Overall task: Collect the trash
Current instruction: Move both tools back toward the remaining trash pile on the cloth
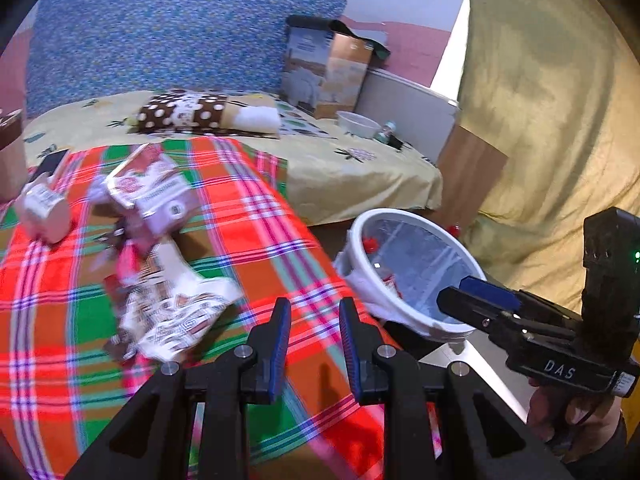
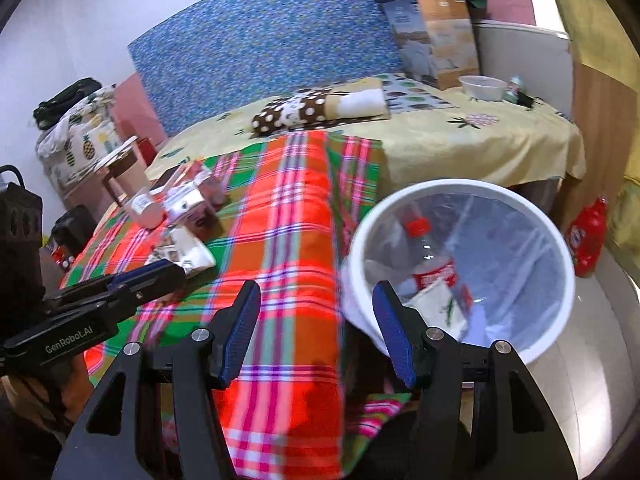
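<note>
Three cartons (image 1: 148,200) (one bin (image 2: 560,320))

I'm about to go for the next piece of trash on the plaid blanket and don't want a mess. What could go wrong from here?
1. The wrappers and cartons lie in a loose overlapping pile; a pinch by the left claw may drag neighbours along or off the blanket.
2. The bin stands below the bed edge beside the right claw; a bump could tip it, spilling the bottle.
</note>
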The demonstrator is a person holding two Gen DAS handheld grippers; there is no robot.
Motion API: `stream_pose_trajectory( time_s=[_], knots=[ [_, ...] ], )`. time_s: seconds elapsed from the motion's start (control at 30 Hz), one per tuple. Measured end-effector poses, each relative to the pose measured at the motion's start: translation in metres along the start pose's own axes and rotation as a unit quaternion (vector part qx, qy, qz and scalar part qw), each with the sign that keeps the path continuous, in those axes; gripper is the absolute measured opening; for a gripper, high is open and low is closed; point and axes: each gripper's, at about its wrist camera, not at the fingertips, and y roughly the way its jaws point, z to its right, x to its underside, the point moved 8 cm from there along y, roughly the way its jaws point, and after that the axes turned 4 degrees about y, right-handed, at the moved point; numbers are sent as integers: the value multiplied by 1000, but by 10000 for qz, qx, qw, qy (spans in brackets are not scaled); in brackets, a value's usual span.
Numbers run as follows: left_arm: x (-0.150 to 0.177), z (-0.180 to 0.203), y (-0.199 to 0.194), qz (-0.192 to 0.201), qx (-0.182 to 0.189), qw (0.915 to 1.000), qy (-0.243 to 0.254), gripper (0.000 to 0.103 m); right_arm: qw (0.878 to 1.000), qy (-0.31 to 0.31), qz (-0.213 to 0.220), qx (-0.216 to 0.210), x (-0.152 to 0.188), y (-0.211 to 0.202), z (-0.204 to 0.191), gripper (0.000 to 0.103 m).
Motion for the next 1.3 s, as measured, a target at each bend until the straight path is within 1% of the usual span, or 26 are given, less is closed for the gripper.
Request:
stream_pose_trajectory(
  time_s=[0.2, 0.47, 0.67, 1.0, 1.3],
  knots=[
    [10, -28, -16, 46, -267, 9994, -209, 24, 9997, -156, -62, -151, 1, 6, -20, 60],
    [16, -67, -37, 160, -640, 9967, -475, 24, 9990, -146, -178, -384, 3, 11, -38, 60],
    [18, -90, -42, 172, -823, 9944, -634, 24, 9986, -213, -231, -426, 4, 16, -51, 60],
    [17, -100, -24, -12, -847, 9946, -595, 25, 9976, -303, -327, -534, 5, 24, -62, 60],
    [13, -104, 6, -221, -697, 9955, -606, 25, 9972, -264, -451, -532, 7, 33, -59, 60]
  ],
)
